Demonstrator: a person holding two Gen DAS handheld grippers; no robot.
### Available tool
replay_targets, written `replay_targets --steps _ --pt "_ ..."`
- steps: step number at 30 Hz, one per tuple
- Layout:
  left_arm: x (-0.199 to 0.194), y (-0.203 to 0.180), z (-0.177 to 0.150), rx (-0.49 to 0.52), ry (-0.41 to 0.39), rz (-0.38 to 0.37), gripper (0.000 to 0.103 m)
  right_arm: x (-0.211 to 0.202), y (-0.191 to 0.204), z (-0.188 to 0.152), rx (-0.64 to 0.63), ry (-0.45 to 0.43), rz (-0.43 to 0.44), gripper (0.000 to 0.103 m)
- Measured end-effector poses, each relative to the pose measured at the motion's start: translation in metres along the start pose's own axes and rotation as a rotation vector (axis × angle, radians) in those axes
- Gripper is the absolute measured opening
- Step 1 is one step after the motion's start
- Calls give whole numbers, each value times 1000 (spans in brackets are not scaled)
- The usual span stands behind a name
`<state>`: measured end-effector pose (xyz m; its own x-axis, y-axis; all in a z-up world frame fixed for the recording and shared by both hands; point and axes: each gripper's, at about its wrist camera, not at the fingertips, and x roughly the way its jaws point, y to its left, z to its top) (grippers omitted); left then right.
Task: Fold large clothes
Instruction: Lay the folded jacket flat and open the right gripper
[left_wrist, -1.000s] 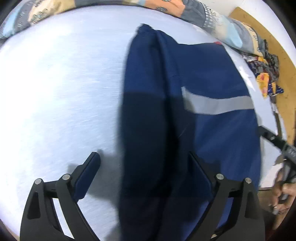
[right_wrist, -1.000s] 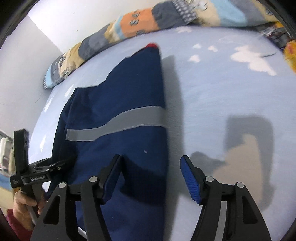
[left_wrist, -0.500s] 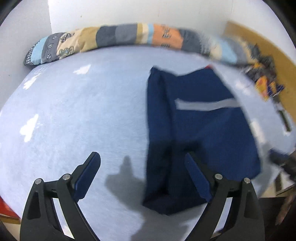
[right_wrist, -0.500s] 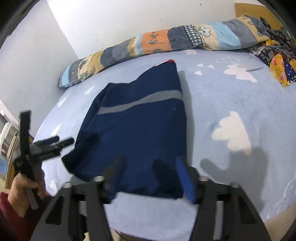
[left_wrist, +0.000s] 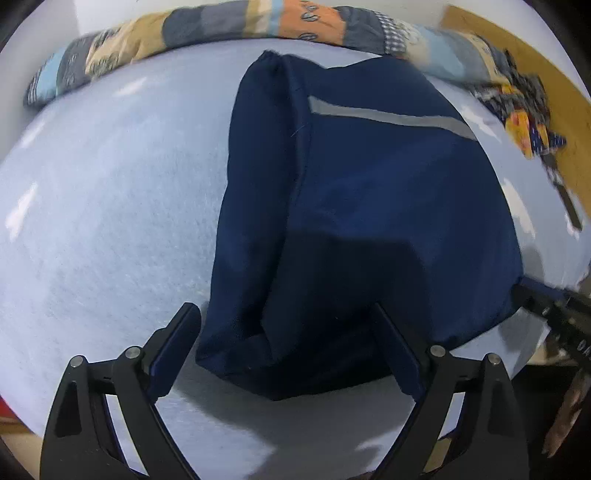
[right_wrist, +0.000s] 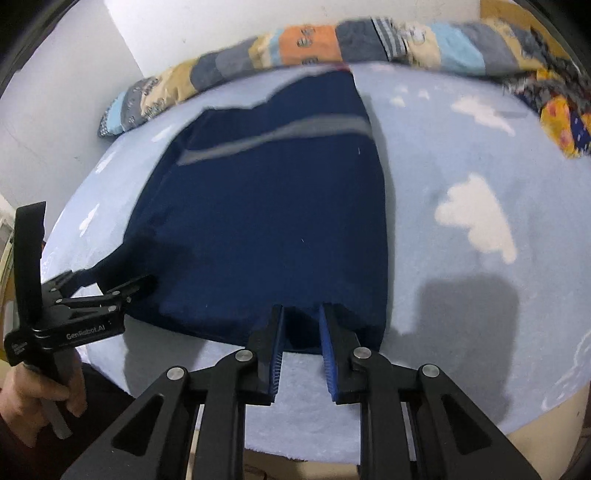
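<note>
Garment (left_wrist: 369, 206), navy with a grey stripe, lies folded on the bed (left_wrist: 103, 221), its hem at the near edge. Left claw (left_wrist: 288, 354) gapes over that hem. Right claw (right_wrist: 301, 334) is closing around the hem's corner.

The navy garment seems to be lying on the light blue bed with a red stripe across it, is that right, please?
Not quite: the stripe across the navy garment is grey, not red, as the left wrist view shows. The garment does lie on the light blue bed.
</note>
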<state>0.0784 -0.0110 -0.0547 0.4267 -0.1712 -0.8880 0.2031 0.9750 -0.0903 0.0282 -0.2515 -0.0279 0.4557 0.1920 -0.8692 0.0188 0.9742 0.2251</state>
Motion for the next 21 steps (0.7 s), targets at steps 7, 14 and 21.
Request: replay_targets --steps 7,14,21 --pt "-5 -12 -10 49 -83 79 96 11 0 0 6 24 -2 18" --pt "-6 -15 -13 50 -119 109 96 8 3 -2 -9 14 -20 18" --pt "-7 -18 -13 65 -132 129 96 6 5 -2 -9 9 -16 21"
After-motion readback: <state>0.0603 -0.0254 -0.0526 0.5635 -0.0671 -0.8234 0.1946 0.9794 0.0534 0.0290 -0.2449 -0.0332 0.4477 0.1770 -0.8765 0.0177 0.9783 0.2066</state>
